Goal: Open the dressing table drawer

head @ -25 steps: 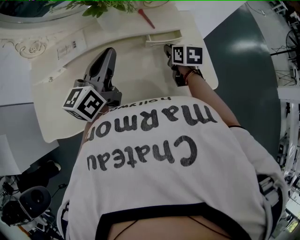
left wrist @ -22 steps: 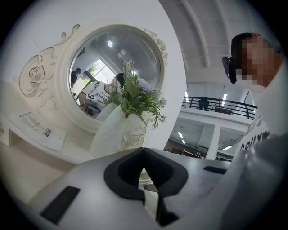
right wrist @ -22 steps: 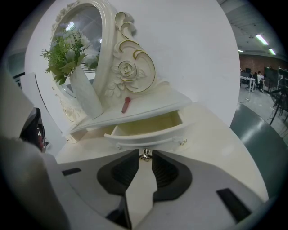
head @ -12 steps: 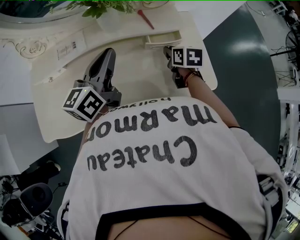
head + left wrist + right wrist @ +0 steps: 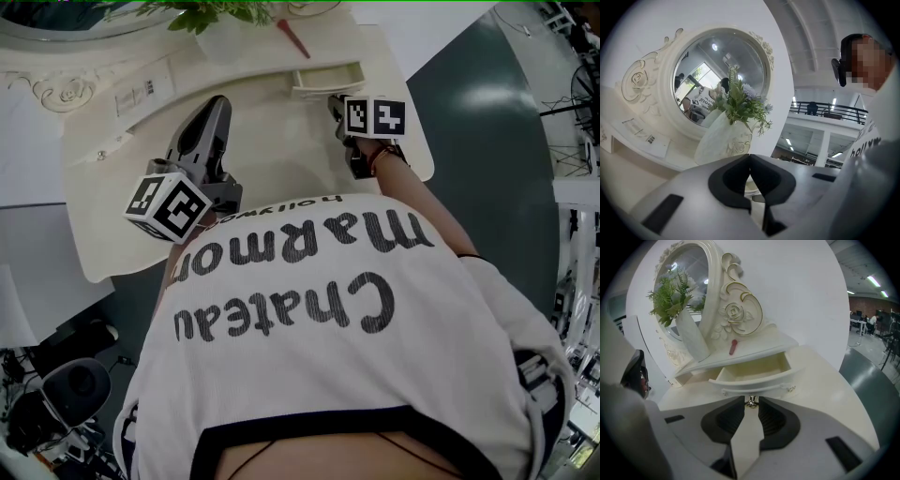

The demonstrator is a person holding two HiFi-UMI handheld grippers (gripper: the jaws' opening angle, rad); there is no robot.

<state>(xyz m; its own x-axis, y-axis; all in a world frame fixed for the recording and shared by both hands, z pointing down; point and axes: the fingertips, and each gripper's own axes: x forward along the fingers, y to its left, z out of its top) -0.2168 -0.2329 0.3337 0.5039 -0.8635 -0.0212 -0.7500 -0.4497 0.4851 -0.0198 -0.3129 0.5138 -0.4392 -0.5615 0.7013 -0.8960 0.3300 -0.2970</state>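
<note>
The small drawer (image 5: 754,373) of the cream dressing table (image 5: 272,141) stands pulled out from under the shelf, and its inside shows nothing. My right gripper (image 5: 750,401) is shut on the drawer's small metal knob (image 5: 750,402). In the head view this gripper (image 5: 335,101) sits just in front of the drawer (image 5: 326,78). My left gripper (image 5: 211,108) hovers over the tabletop to the left, shut with nothing between its tips. In the left gripper view it (image 5: 750,157) points at the vase and mirror.
A white vase with green sprigs (image 5: 726,140) stands before the round carved mirror (image 5: 712,79). A red stick (image 5: 733,347) lies on the shelf above the drawer. The table's right edge drops to dark floor (image 5: 487,141). A second drawer with a small knob (image 5: 101,157) is at the left.
</note>
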